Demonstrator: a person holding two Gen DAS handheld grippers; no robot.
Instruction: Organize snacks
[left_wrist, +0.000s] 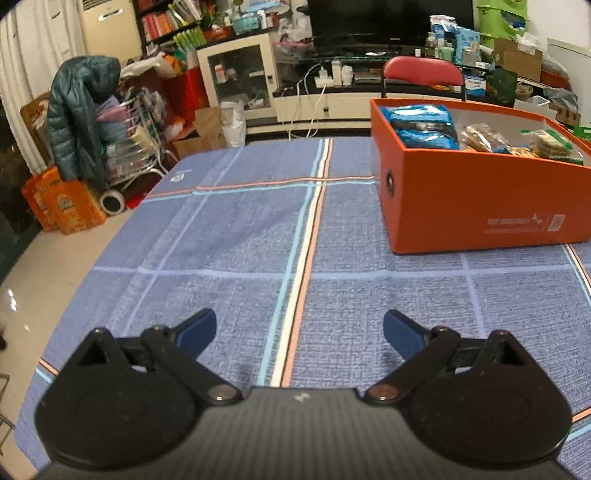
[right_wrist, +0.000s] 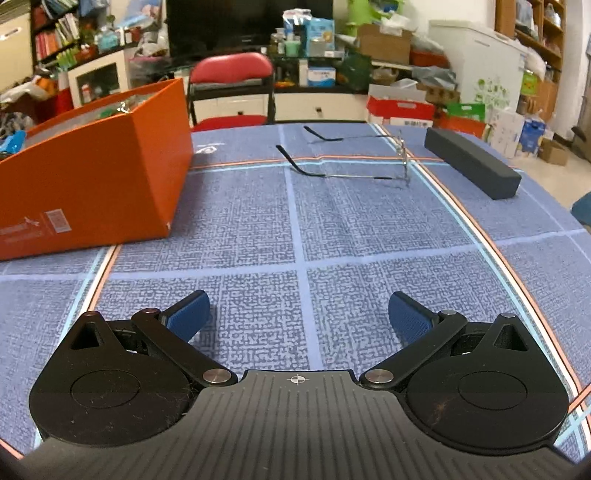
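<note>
1. Left gripper (left_wrist: 300, 328): jaws wide, empty, above the blue checked tablecloth (left_wrist: 240, 240).
2. Right gripper (right_wrist: 299, 314): jaws wide, empty.
3. Orange box (left_wrist: 476, 199): toward the table's far edge, holding blue snack packets (left_wrist: 421, 125) and biscuits (left_wrist: 480, 138).
4. Spectacles (right_wrist: 354, 155) and dark case (right_wrist: 472, 168): far right corner.

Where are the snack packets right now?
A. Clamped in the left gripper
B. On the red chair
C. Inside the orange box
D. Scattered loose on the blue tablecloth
C: the left wrist view shows the blue bag and the other snack packets lying inside the orange box, while the tablecloth around it carries no packets and the left gripper is open and empty.
</note>
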